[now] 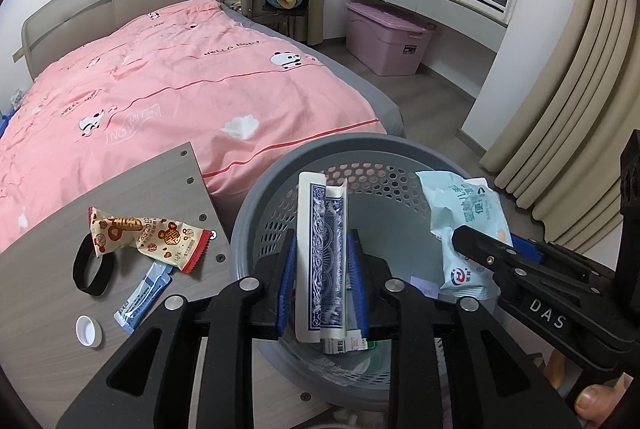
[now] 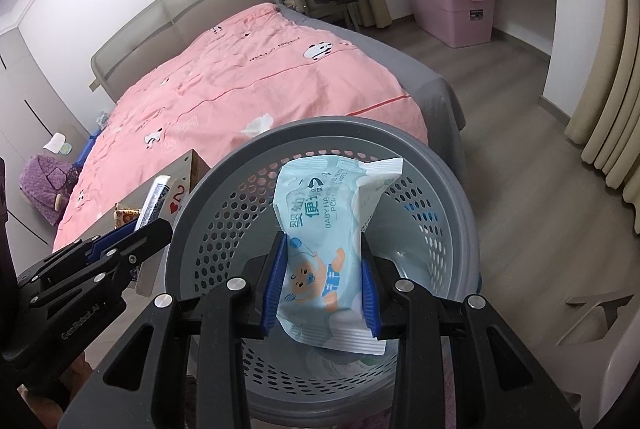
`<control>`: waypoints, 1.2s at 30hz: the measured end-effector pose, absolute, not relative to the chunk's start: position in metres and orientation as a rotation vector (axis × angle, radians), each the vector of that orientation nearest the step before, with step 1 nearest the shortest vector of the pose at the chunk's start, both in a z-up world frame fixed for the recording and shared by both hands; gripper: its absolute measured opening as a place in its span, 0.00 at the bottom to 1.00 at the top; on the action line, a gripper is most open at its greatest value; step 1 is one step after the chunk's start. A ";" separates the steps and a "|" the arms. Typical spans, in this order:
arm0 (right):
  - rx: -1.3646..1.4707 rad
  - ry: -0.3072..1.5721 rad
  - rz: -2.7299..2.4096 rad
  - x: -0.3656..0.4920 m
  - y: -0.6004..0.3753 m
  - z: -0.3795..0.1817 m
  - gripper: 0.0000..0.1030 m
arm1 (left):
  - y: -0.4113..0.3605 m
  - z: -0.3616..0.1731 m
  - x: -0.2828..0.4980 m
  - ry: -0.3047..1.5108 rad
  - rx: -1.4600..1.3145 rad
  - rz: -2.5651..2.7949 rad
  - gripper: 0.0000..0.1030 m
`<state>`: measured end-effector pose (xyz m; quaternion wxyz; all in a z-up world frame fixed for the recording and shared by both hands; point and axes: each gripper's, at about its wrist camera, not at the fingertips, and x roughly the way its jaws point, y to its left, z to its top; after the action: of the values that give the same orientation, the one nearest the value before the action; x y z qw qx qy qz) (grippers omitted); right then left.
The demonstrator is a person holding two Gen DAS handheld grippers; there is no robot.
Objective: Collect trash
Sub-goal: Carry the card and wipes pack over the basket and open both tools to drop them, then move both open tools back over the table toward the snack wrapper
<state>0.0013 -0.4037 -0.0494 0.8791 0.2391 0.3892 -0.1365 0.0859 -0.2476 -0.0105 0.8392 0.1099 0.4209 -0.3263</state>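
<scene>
Blue-backed playing cards (image 1: 320, 253), thin and slippery, sat between the left gripper (image 1: 322, 277) jaws; the right gripper (image 2: 326, 283) pinched a soft, light wipes pack (image 2: 324, 249) at its middle, above the basket (image 2: 224, 165).

Right gripper (image 2: 325, 281) hangs over the grey perforated waste basket (image 2: 224, 197), its blue pads clamped on a pale blue baby wipes packet (image 2: 320, 229) that stands up between them. Off to the left, the left gripper (image 2: 154, 229) pokes in holding playing cards (image 2: 158, 201) above the basket's rim. Behind, a pink panda bedspread (image 2: 260, 81) and a pink storage box (image 2: 452, 9).
</scene>
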 end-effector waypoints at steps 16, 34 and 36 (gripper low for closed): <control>0.494 0.802 -0.312 -0.004 -0.410 -0.051 0.54 | -0.239 -0.009 0.086 0.865 0.225 -0.646 0.55; 0.467 0.791 -0.329 -0.005 -0.401 -0.049 0.69 | -0.220 -0.002 0.086 0.835 0.202 -0.584 0.66; 0.458 0.790 -0.331 -0.005 -0.399 -0.049 0.70 | -0.217 -0.001 0.086 0.830 0.199 -0.575 0.66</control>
<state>-0.0050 -0.3991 -0.0486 0.8843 0.2203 0.3797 -0.1593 0.0863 -0.2170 -0.0006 0.8705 0.0950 0.3970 -0.2750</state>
